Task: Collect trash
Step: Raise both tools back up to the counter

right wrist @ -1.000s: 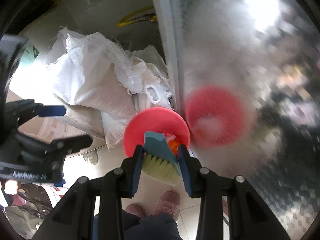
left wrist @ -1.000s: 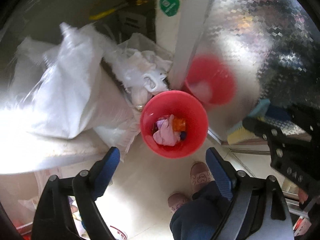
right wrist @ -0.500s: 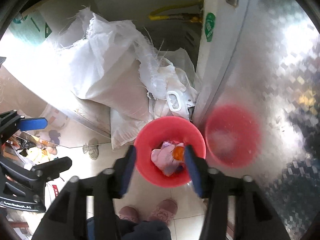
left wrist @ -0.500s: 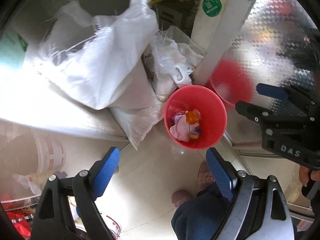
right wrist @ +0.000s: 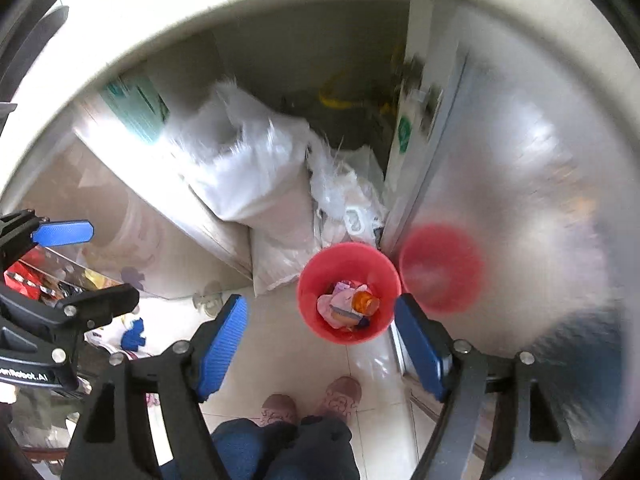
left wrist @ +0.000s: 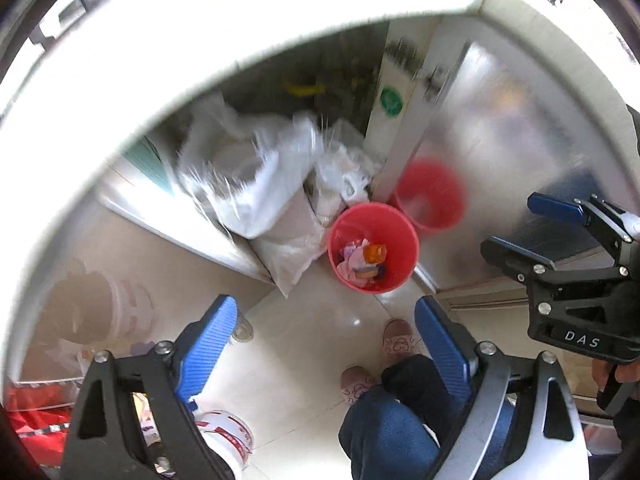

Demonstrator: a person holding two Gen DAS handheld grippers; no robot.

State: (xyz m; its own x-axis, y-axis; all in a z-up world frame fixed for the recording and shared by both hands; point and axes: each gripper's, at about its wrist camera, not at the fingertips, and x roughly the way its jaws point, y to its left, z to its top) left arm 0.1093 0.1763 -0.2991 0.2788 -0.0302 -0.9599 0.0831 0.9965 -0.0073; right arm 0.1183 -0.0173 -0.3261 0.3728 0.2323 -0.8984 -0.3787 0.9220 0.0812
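A red bin (left wrist: 340,236) stands on the tiled floor against a shiny metal door; it also shows in the right wrist view (right wrist: 310,280). It holds pink cloth, an orange bottle (right wrist: 364,302) and other scraps. My left gripper (left wrist: 326,344) is open and empty, high above the floor, short of the bin. My right gripper (right wrist: 320,344) is open and empty, held above the bin's near side. Each gripper shows in the other's view: the right one (left wrist: 536,228) at the right edge, the left one (right wrist: 80,260) at the left edge.
White woven sacks (right wrist: 256,176) and plastic bags lie left of the bin. The metal door (right wrist: 520,184) mirrors the bin. A white counter edge (left wrist: 200,52) arcs overhead. The person's slippers (right wrist: 312,400) stand on the floor. A white bucket (left wrist: 120,312) sits at left.
The brush-like item my right gripper held a second ago is gone from its jaws, and the gripper has opened. Both grippers have risen away from the bin, which looks smaller now.
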